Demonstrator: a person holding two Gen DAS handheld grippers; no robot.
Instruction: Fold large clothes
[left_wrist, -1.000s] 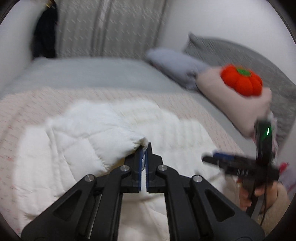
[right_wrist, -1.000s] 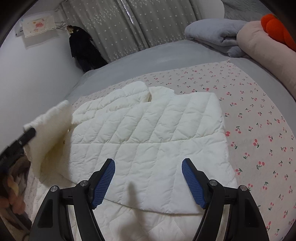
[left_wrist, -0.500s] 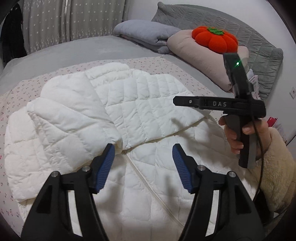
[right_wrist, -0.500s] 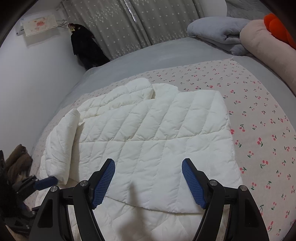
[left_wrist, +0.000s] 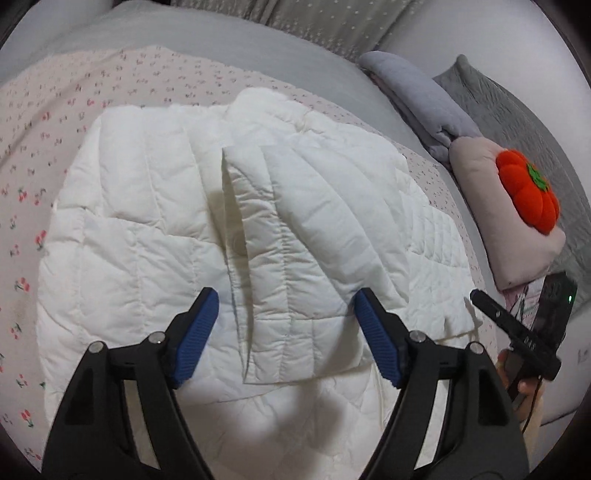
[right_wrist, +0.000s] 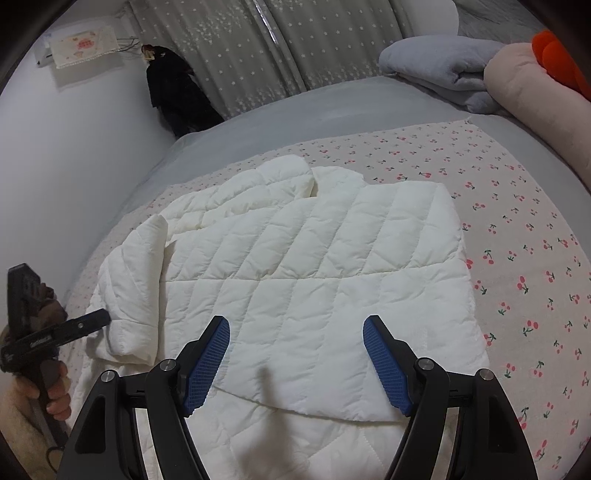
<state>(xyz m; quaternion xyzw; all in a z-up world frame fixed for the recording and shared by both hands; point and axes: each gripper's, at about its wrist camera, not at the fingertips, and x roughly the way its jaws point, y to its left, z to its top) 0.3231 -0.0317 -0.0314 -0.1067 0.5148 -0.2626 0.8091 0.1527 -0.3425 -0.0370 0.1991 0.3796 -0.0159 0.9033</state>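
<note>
Since a second ago my left gripper (left_wrist: 284, 334) dropped the sleeve (left_wrist: 295, 266) across the white quilted jacket (right_wrist: 314, 280); both grippers' fingers wide, empty; puffy, light, springy—I'd pinch the hem edge.

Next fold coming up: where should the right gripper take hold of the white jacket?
Grip the jacket at the near hem corner of its folded panel, coming from the cherry-print sheet side. That edge lies free and raised, so open jaws can slide around it.
</note>
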